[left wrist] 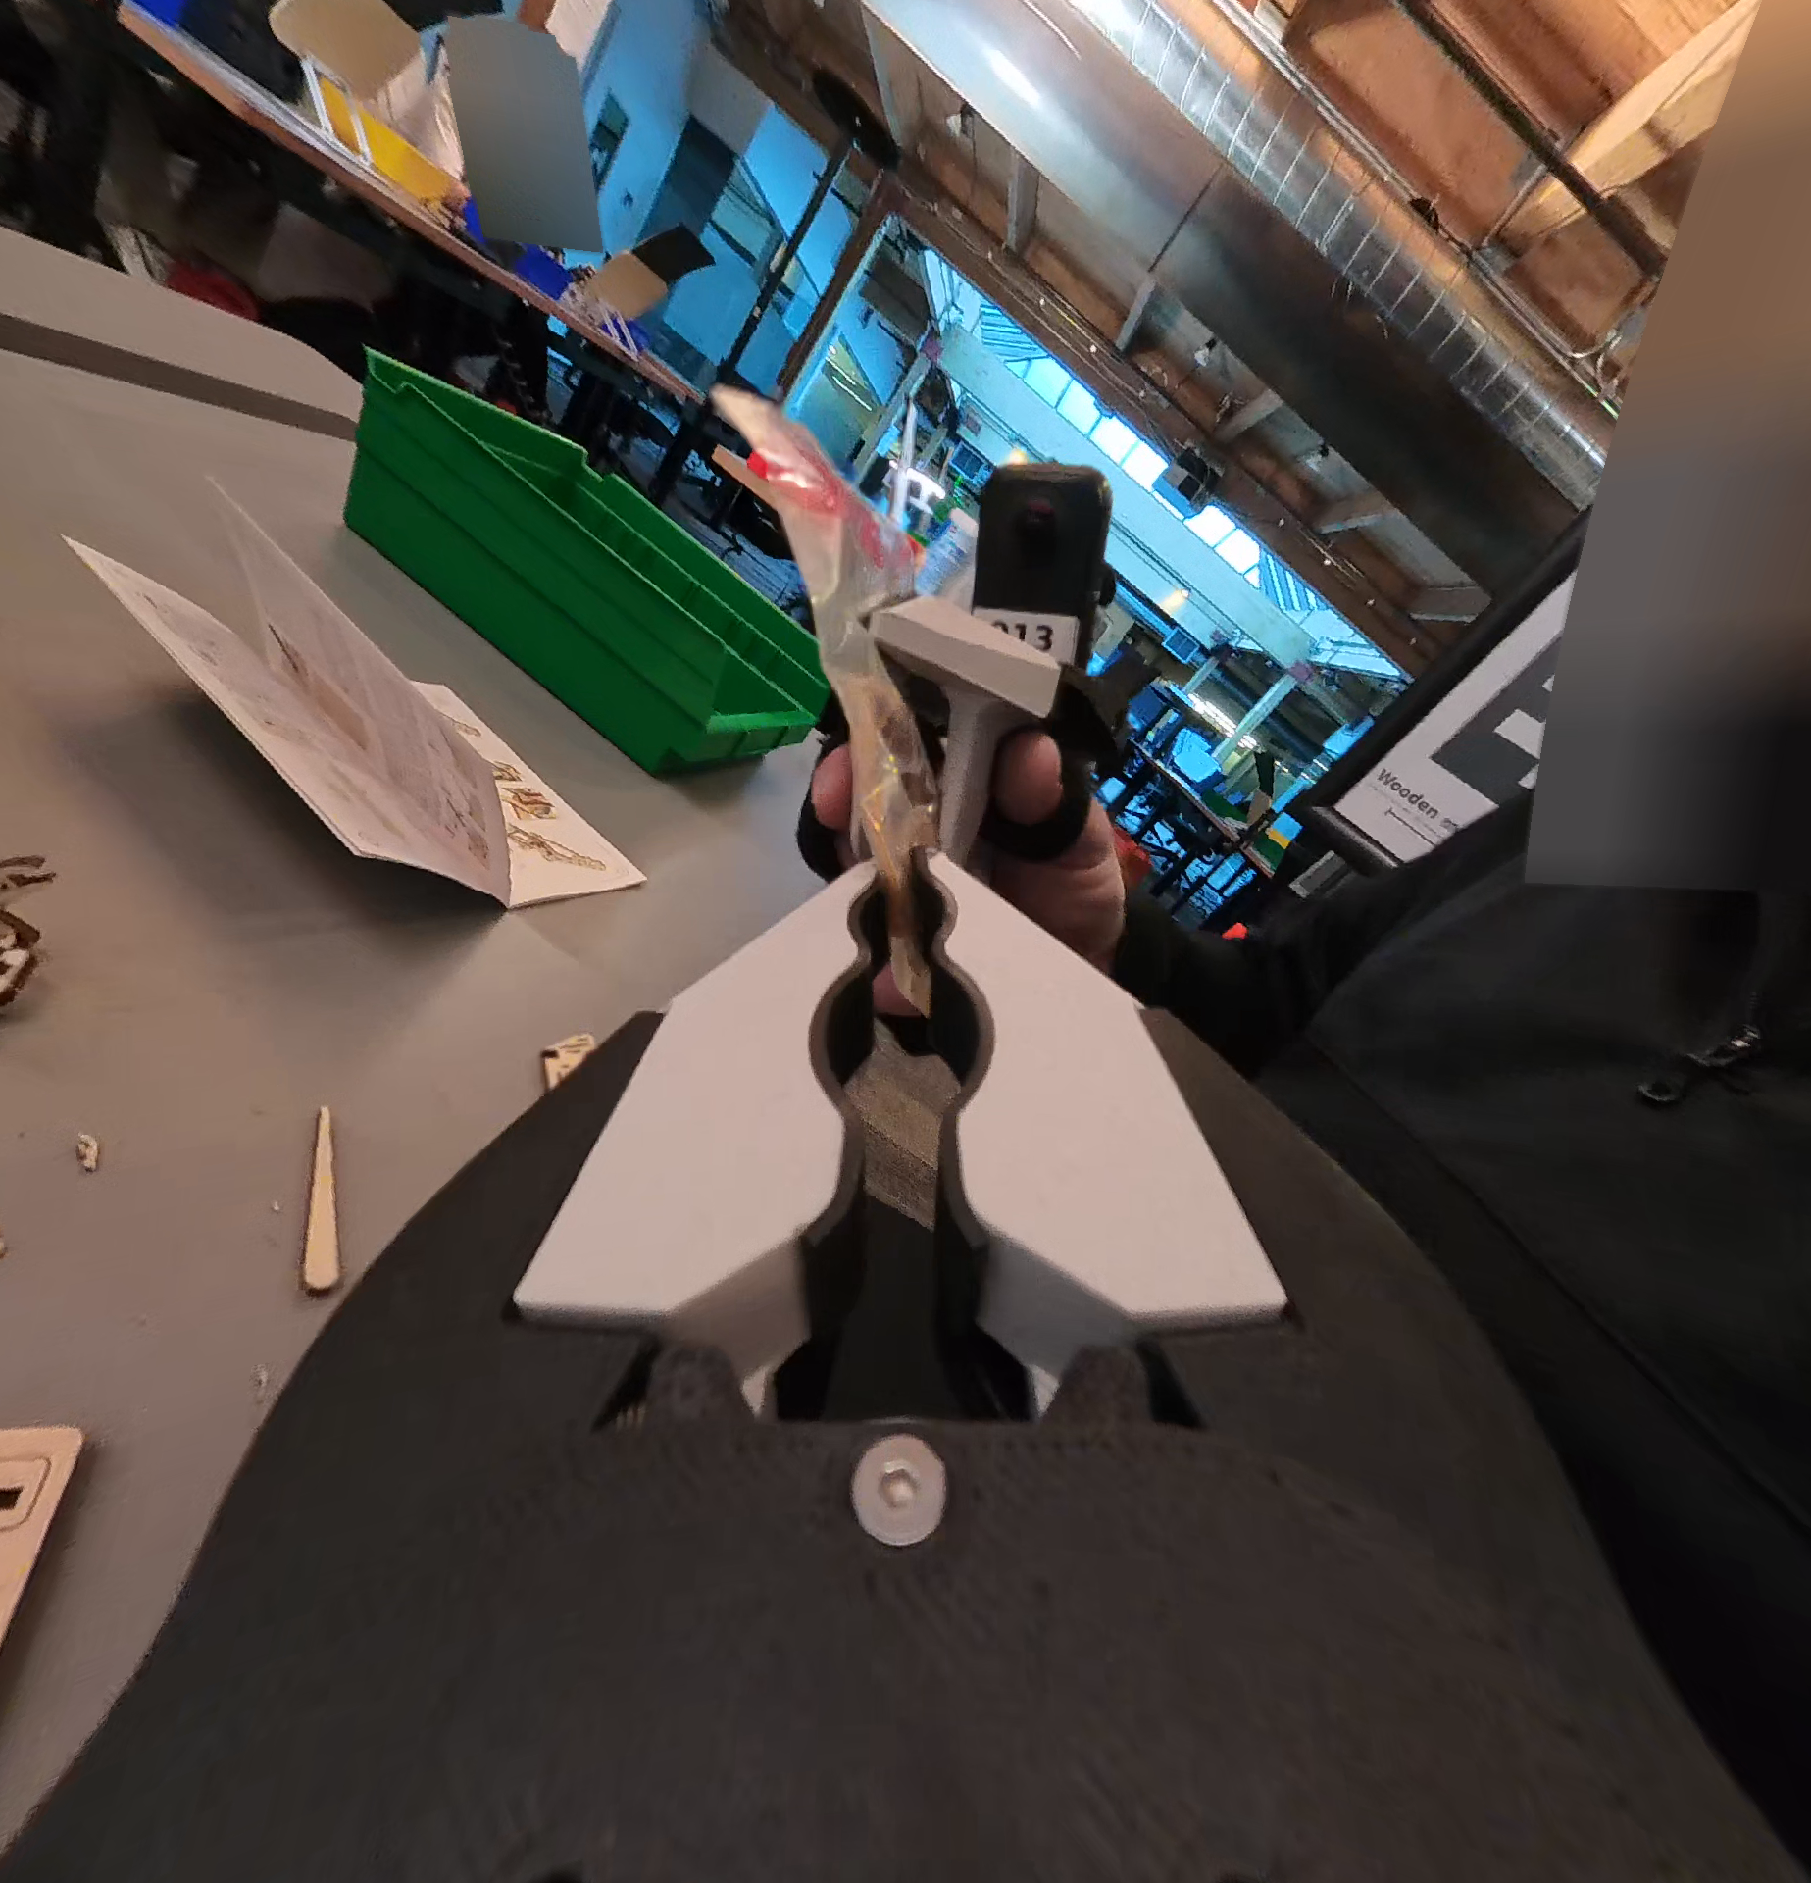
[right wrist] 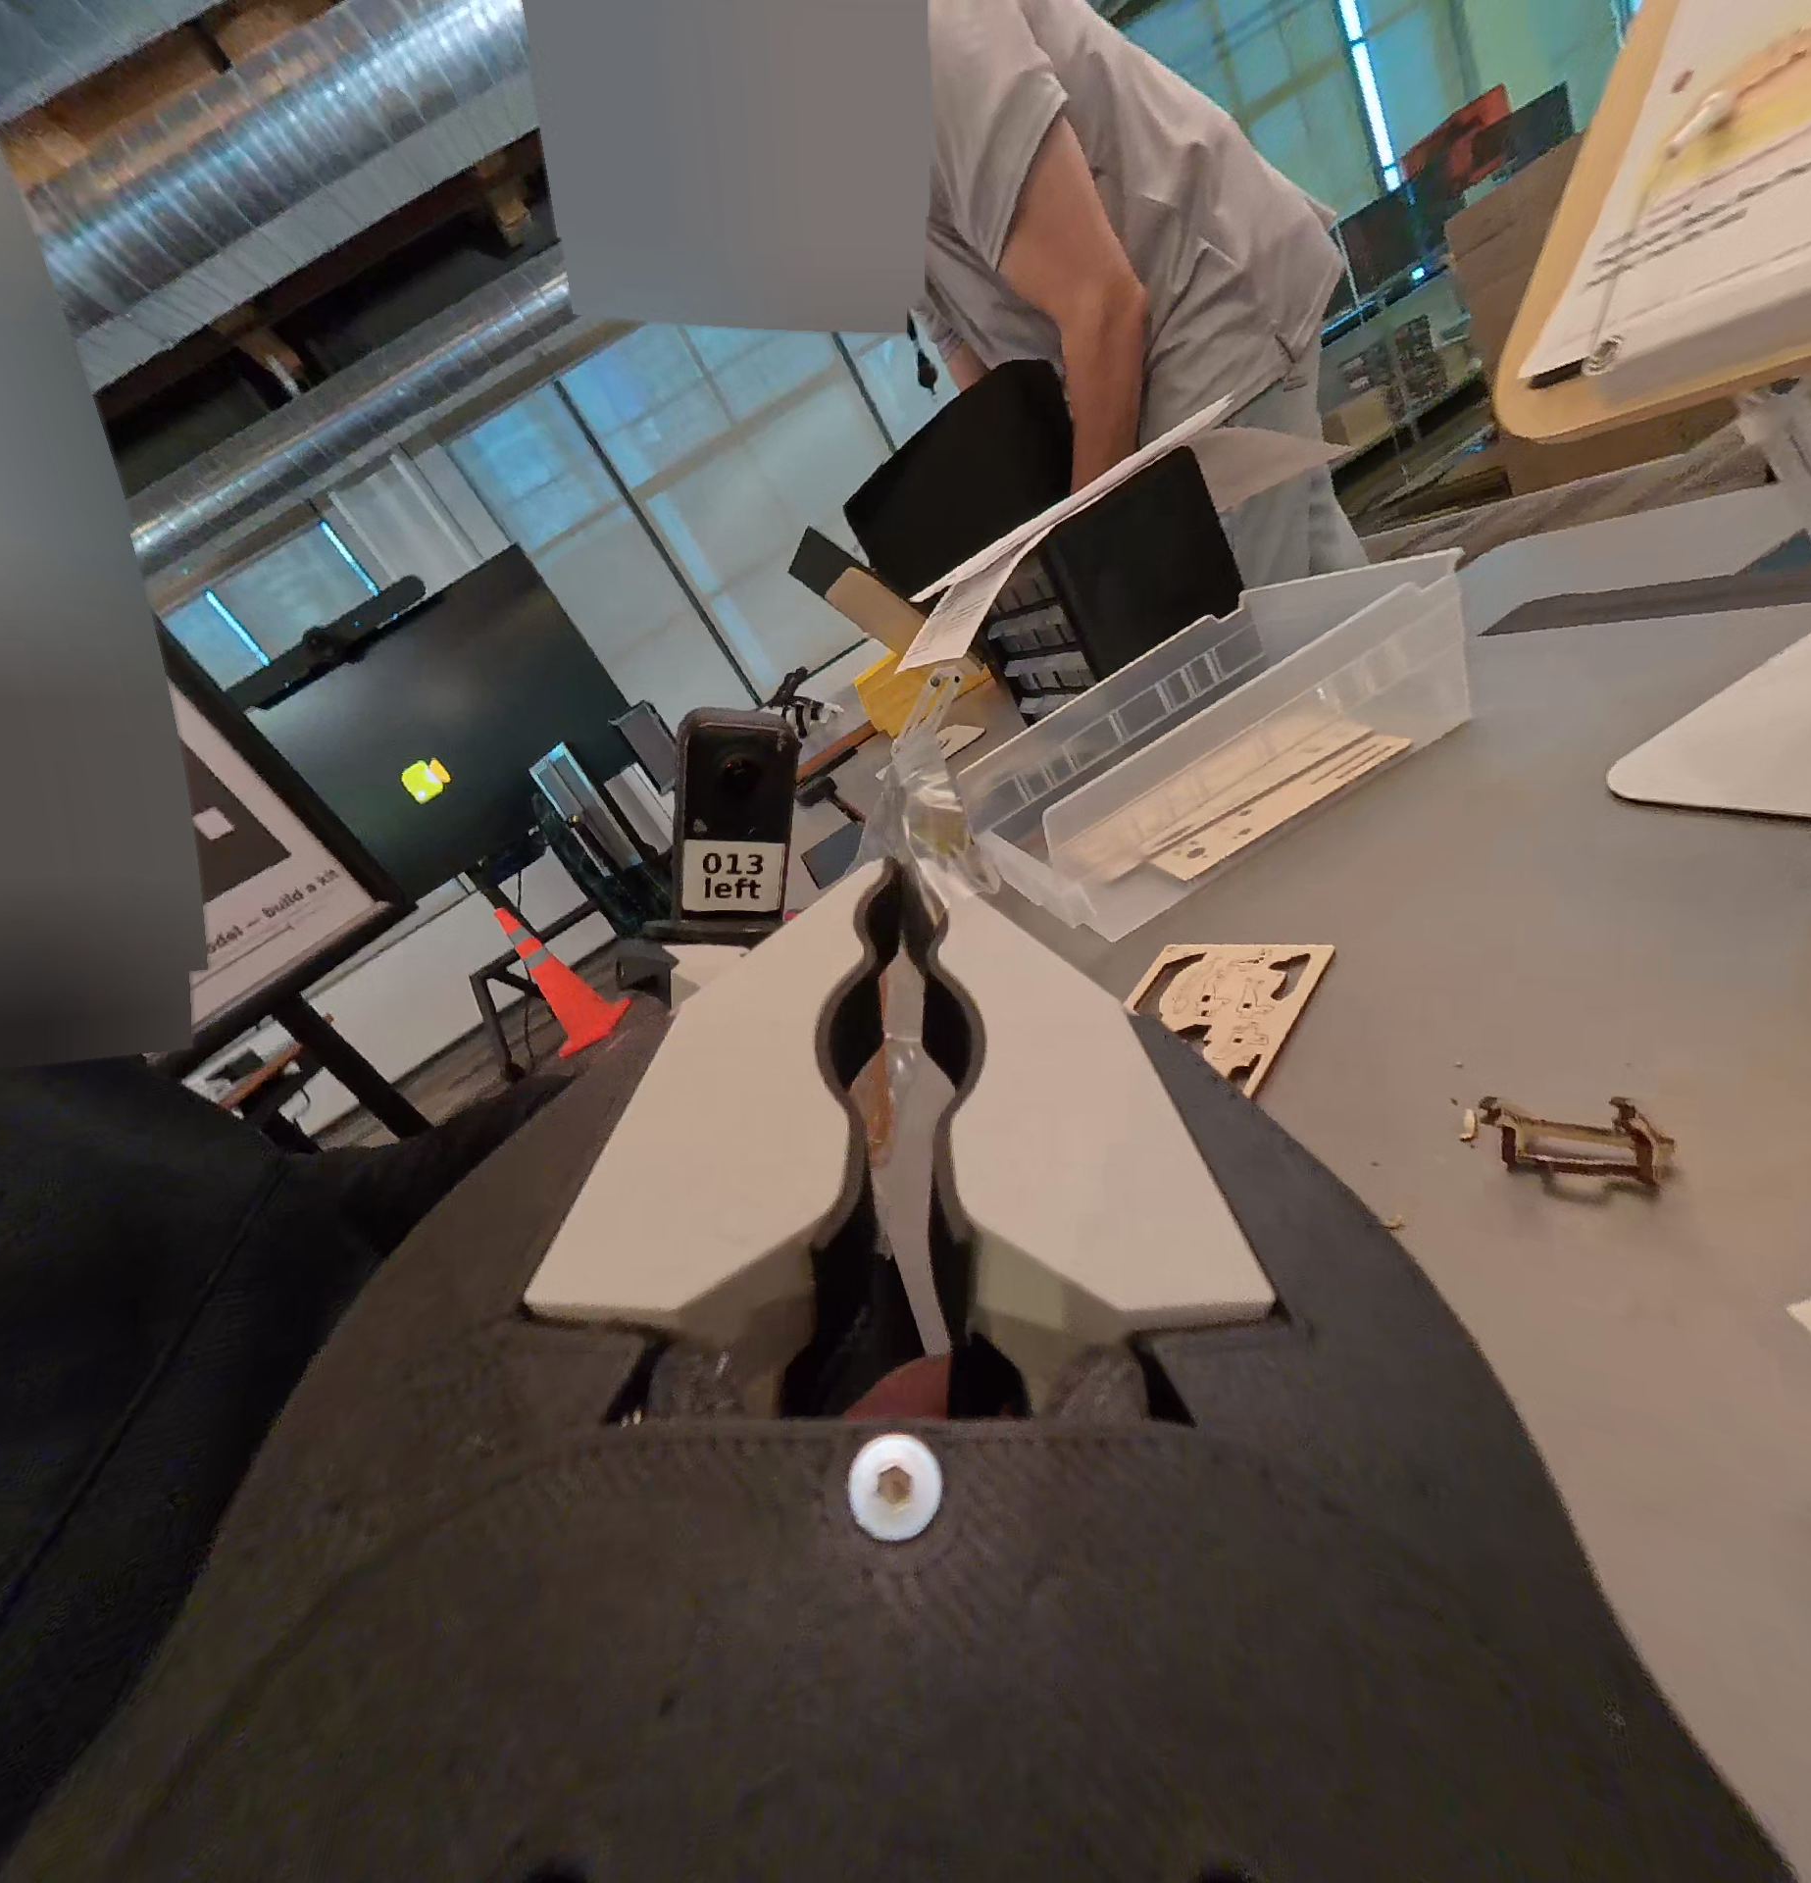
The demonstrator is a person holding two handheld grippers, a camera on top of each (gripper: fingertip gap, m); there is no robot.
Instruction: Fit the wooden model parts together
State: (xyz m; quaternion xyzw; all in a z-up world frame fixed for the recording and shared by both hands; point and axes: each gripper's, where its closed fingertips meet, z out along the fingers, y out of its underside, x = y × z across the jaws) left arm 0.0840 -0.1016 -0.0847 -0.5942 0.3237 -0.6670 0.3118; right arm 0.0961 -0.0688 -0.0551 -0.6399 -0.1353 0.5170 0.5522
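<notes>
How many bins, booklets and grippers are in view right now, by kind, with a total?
Green bin: 1
Clear bin: 1
Booklet: 1
Grippers, left and right, both shut on one clear plastic bag: 2
Total: 5

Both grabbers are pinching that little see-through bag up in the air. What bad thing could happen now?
The thin plastic bag, pinched by the left gripper and the right gripper, might rip if they pull apart. Then whatever is inside could scatter over the grey table, among the loose wooden scraps, and be hard to find.
</notes>
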